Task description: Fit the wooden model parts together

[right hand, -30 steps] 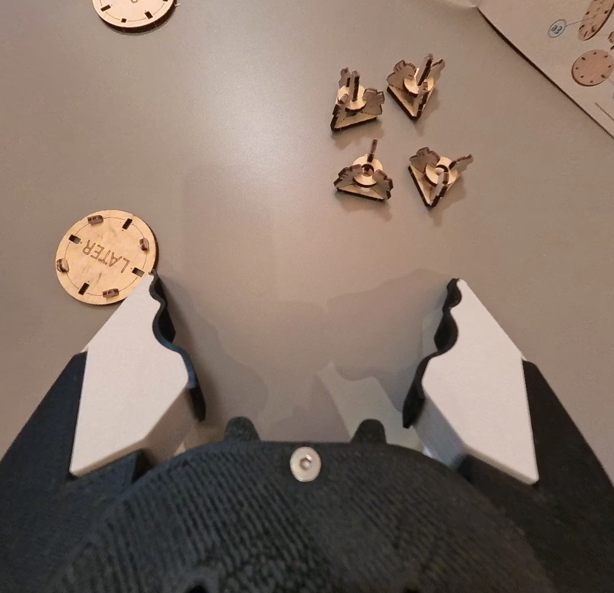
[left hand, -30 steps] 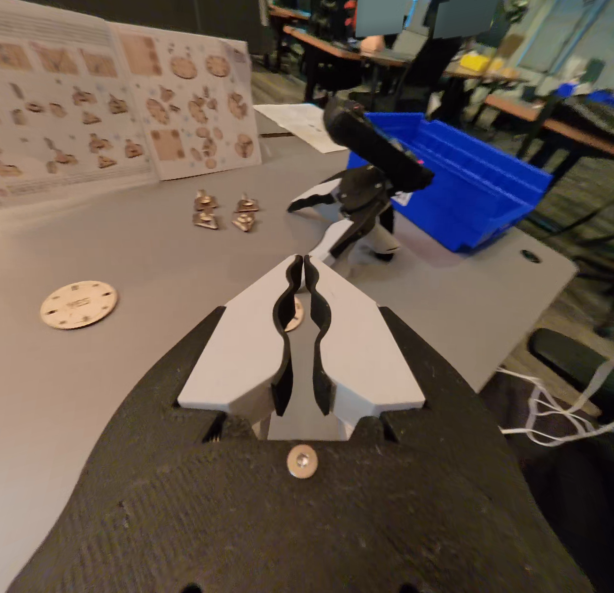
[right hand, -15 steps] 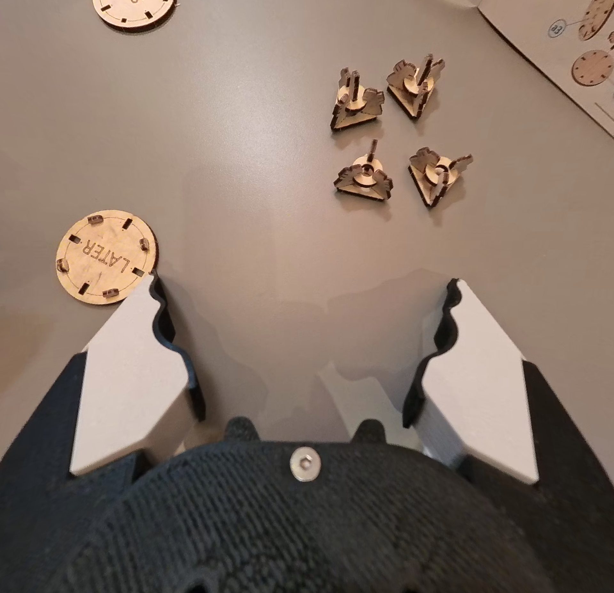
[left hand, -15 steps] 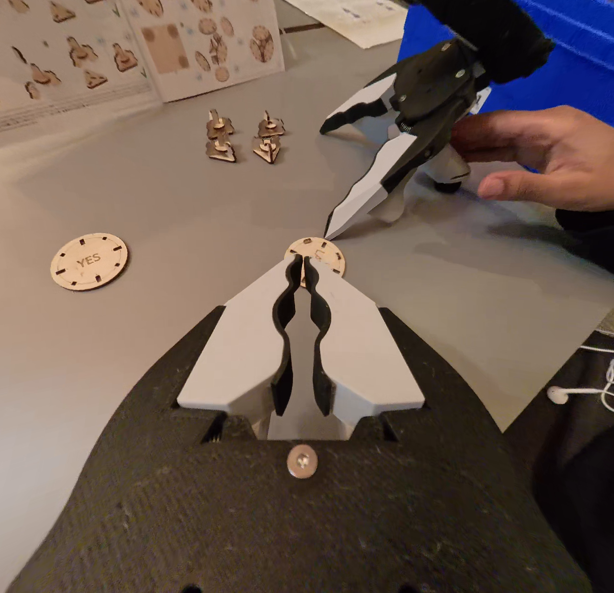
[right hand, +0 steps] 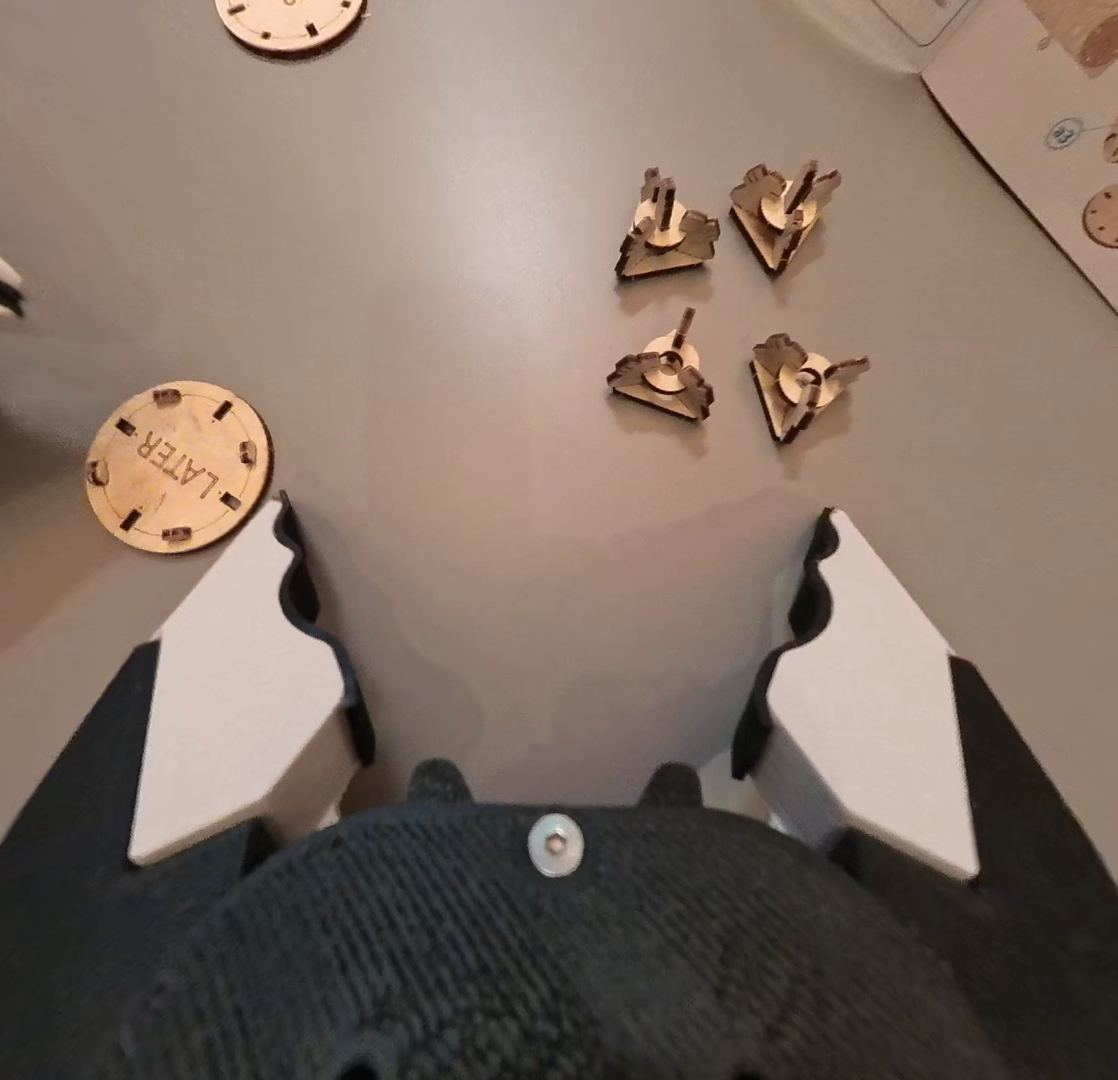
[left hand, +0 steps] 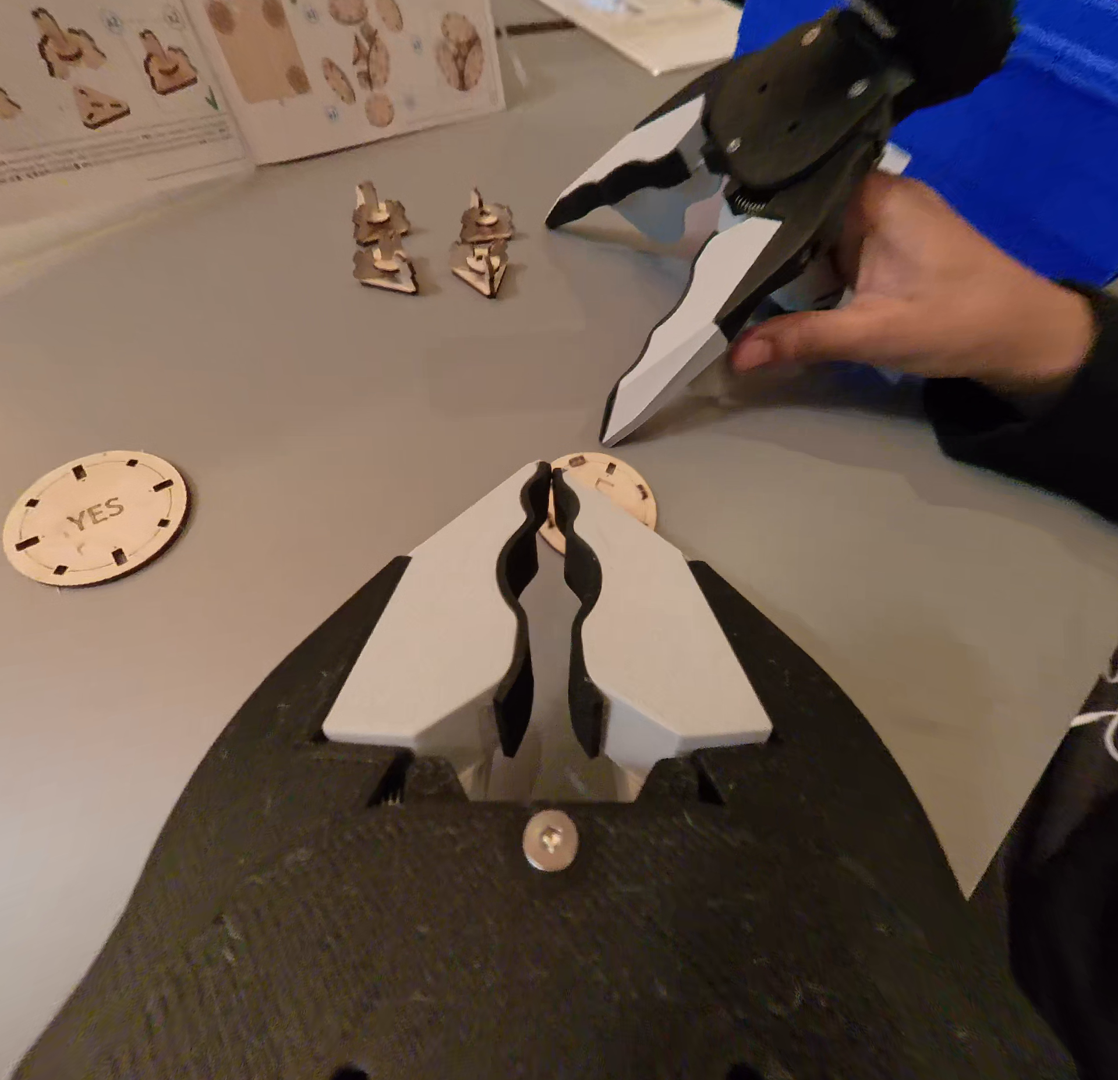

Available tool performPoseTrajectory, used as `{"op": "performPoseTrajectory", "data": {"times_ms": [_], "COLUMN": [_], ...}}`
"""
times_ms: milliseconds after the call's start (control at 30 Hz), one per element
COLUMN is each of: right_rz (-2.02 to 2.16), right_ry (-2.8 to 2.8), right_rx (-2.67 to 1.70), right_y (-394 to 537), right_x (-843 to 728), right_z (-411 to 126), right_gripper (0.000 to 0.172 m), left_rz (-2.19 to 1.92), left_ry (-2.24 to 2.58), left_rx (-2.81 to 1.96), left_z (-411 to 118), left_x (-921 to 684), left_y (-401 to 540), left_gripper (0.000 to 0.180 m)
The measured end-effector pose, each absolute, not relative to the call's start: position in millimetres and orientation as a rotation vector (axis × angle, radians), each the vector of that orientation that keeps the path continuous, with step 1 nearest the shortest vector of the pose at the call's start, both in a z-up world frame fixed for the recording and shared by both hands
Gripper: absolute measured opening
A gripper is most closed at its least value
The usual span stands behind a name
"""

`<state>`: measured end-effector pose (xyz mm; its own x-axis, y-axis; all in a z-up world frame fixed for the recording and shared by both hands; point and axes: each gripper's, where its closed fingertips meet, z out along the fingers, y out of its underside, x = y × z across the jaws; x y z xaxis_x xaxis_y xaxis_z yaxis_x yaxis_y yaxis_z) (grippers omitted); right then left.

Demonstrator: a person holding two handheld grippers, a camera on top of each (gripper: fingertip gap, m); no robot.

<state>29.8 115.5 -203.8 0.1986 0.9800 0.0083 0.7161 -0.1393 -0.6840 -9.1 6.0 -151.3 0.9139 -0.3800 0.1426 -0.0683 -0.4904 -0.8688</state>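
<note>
Left gripper [left hand: 549, 476], jaws clenched on nothing, hovers over the near wooden disc [left hand: 611, 494] mid-frame (right gripper [right hand: 556, 512], jaws spread wide, sits beside it).

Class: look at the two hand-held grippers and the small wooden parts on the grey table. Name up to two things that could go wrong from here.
1. The open right gripper rests fingertips-down; one fingertip sits right beside a wooden disc, so sliding it might knock the disc.
2. The four small wooden assemblies stand close together ahead of the right gripper; wide-open jaws could catch two at once.
</note>
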Motion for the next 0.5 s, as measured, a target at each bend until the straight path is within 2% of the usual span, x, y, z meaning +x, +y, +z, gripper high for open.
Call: {"op": "performPoseTrajectory", "data": {"times_ms": [33, 100, 200, 333, 400, 500], "right_rz": [0.597, 0.563, 0.694, 0.794, 0.812, 0.848], "right_ry": [-1.59, -1.528, -1.511, -1.533, -1.589, -1.621], "right_rx": [-1.929, -1.876, -1.697, -1.557, -1.518, -1.471], "right_y": [118, 130, 117, 92, 77, 62], "right_x": [32, 31, 24, 19, 17, 14], "right_z": [-203, -189, -157, -135, -136, -140], "right_gripper": [0.153, 0.127, 0.096, 0.072, 0.046, 0.032], "left_rz": [-0.414, -0.47, -0.537, -0.562, -0.555, -0.536], "left_ry": [0.305, 0.27, 0.233, 0.229, 0.234, 0.243], "left_rx": [-2.048, -2.039, -2.038, -2.062, -2.073, -2.079], "left_z": [-149, -147, -147, -151, -152, -153], "left_x": [-10, -12, -14, -13, -13, -12], "left_y": [6, 6, 7, 7, 8, 8], "left_gripper": [0.0, 0.0, 0.0, 0.0, 0.0, 0.0]}}
